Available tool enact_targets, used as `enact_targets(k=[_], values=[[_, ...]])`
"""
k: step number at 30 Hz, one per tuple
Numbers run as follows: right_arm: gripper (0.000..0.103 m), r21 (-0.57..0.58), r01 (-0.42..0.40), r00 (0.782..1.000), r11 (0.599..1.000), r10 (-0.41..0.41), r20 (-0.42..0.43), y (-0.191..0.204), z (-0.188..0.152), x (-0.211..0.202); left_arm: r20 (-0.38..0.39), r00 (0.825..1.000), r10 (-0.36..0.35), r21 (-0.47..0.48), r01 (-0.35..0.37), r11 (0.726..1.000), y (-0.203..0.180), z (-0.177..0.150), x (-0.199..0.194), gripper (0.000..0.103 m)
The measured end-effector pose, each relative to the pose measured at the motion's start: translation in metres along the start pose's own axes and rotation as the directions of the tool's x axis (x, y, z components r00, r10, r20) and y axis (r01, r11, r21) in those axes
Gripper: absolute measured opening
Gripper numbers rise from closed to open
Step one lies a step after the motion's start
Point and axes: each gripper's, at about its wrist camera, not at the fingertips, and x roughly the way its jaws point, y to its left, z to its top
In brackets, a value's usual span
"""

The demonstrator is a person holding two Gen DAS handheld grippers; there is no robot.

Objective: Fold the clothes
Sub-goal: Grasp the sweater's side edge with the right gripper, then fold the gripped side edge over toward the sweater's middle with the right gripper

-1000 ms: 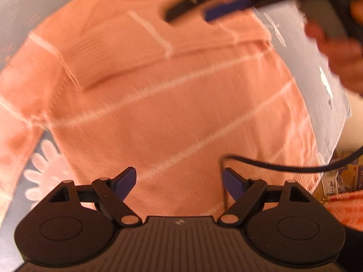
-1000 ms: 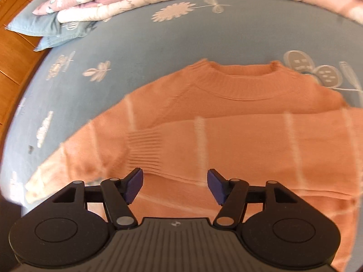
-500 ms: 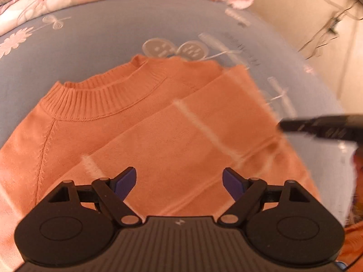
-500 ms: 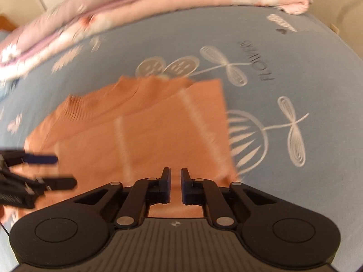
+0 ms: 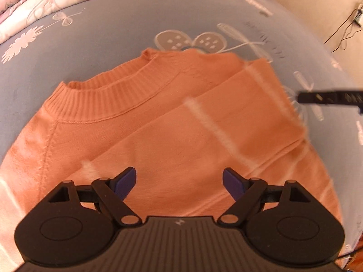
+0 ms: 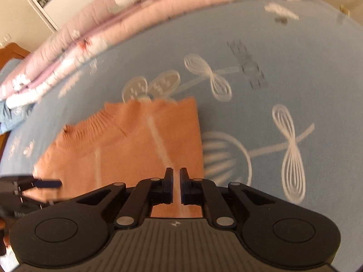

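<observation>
1. Flat on the blue bed sheet (image 5: 109,45) lies the orange sweater (image 5: 158,140), its ribbed collar (image 5: 99,104) toward the far side and one sleeve folded across the chest.
2. Above the sweater's near part hangs the left hand-held gripper (image 5: 179,182), its blue-padded fingers spread wide with nothing between them.
3. At the sweater's right edge, the right hand-held gripper (image 6: 176,187) has its fingers drawn almost together; only a thin slit remains, with a pale stripe of the sweater showing through it. Whether cloth is pinched there I cannot tell.
4. Across the far side of the bed runs a pink floral quilt (image 6: 136,15), rolled up.
5. White flower and dragonfly prints mark the sheet to the right of the sweater.
</observation>
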Motion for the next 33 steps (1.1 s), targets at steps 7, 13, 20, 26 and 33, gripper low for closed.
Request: enact_targets(k=[7, 13, 20, 26, 33], values=[[0.008, -0.05, 0.083, 0.996, 0.995, -0.084, -0.01, 0.008, 0.041, 0.06, 0.002, 1.0, -0.015, 0.069, 0.015, 0.998, -0.037, -0.005, 0.006, 0.084], [0.01, 0.041, 0.124, 0.992, 0.991, -0.122, -0.042, -0.021, 0.043, 0.057, 0.011, 1.0, -0.029, -0.011, 0.029, 1.0, -0.033, -0.009, 0.013, 0.084], [0.052, 0.01, 0.068, 0.997, 0.998, -0.069, 0.039, -0.013, 0.057, 0.046, 0.006, 0.999, -0.051, -0.023, 0.051, 0.998, -0.033, -0.01, 0.011, 0.084], [0.055, 0.184, -0.066, 0.998, 0.981, 0.065, 0.013, -0.061, 0.04, 0.057, 0.005, 0.998, -0.06, -0.024, 0.06, 0.998, -0.03, -0.012, 0.013, 0.085], [0.046, 0.223, -0.289, 0.953, 0.931, 0.301, -0.021, -0.08, 0.043, 0.08, -0.007, 0.998, -0.061, 0.004, 0.061, 0.998, -0.032, -0.012, 0.015, 0.088]])
